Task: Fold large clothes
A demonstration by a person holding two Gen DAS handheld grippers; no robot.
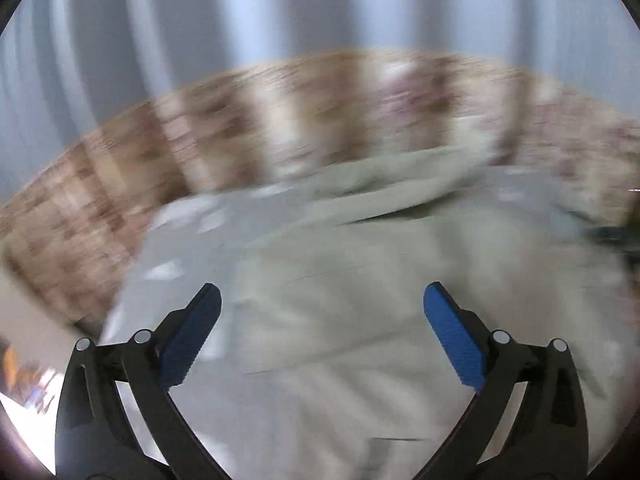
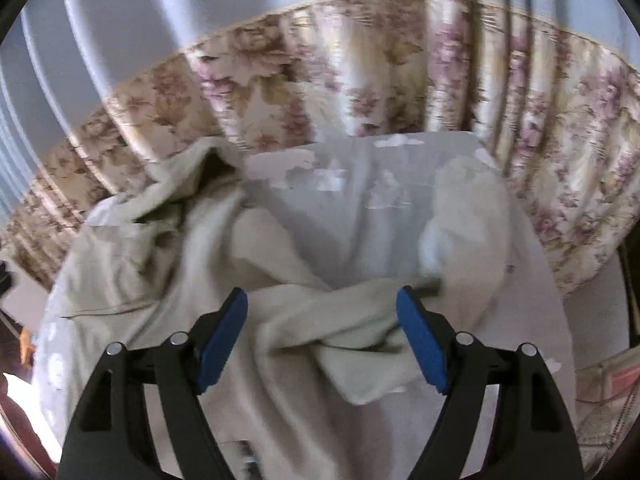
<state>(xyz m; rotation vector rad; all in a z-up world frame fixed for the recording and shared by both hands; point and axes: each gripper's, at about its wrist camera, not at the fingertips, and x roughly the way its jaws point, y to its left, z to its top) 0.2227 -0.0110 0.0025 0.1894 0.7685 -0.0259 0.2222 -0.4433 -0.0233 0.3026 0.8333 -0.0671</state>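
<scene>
A large pale beige garment (image 2: 168, 264) lies crumpled on a grey table (image 2: 360, 200). In the right wrist view one rumpled part with a dark opening sits at the back left, and a twisted fold (image 2: 344, 332) lies between the open fingers of my right gripper (image 2: 322, 316). A white bunched part (image 2: 468, 216) lies at the right. In the blurred left wrist view the same garment (image 1: 360, 300) spreads under and ahead of my left gripper (image 1: 322, 300), which is open and empty above it.
A floral curtain (image 2: 360, 80) hangs behind the table, also visible in the left wrist view (image 1: 200, 140), with a grey pleated curtain (image 2: 200, 0) above it. The table's far edge lies just before the curtain. A patterned object (image 2: 612, 384) sits at the right.
</scene>
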